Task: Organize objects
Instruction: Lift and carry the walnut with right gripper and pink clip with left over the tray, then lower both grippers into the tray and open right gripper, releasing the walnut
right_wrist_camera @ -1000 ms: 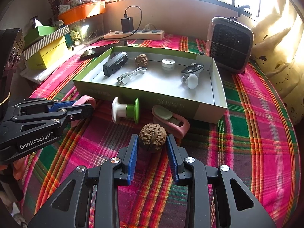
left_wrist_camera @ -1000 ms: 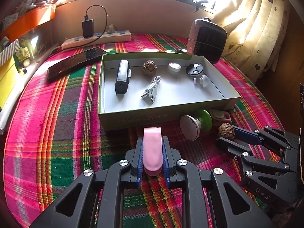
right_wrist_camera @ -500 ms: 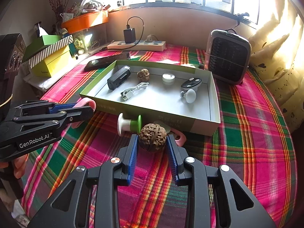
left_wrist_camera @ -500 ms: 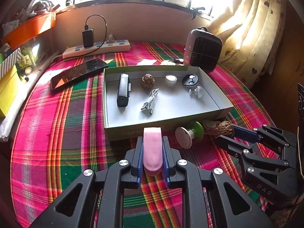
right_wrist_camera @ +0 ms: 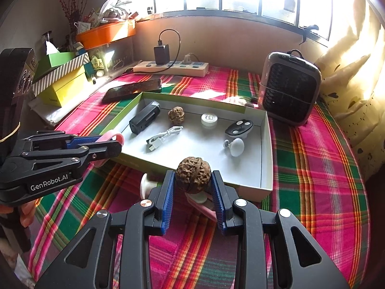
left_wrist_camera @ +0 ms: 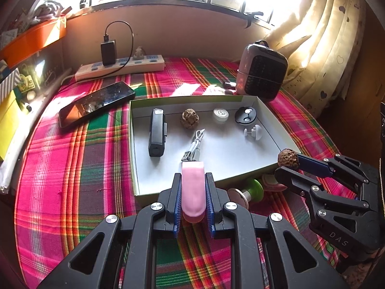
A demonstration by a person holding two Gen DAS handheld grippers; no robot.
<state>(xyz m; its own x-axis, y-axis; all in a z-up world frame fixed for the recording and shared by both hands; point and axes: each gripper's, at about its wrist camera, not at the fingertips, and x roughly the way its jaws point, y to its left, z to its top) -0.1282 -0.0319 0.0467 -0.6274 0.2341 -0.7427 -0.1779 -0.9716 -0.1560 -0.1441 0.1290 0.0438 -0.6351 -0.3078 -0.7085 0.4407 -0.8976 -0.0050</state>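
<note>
A: Left gripper [left_wrist_camera: 193,193] at six o'clock, pads clamped on a pink clip [left_wrist_camera: 193,187], its tip over the near wall of the grey tray [left_wrist_camera: 276,122].

B: And at four o'clock the right gripper [left_wrist_camera: 290,165] pinches a walnut [left_wrist_camera: 288,160] above the tray's near right corner.

A: Inside: black device [left_wrist_camera: 157,132], another walnut [left_wrist_camera: 189,118], white cable [left_wrist_camera: 195,144]. Phone [left_wrist_camera: 96,103] at ten o'clock on the plaid cloth [left_wrist_camera: 72,168].

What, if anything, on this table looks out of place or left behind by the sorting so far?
Two items lie on the plaid cloth outside the box, against its near wall: a green-and-white knob tipped on its side and a pink-and-white item, mostly hidden. Nothing looks spilled or damaged.
</note>
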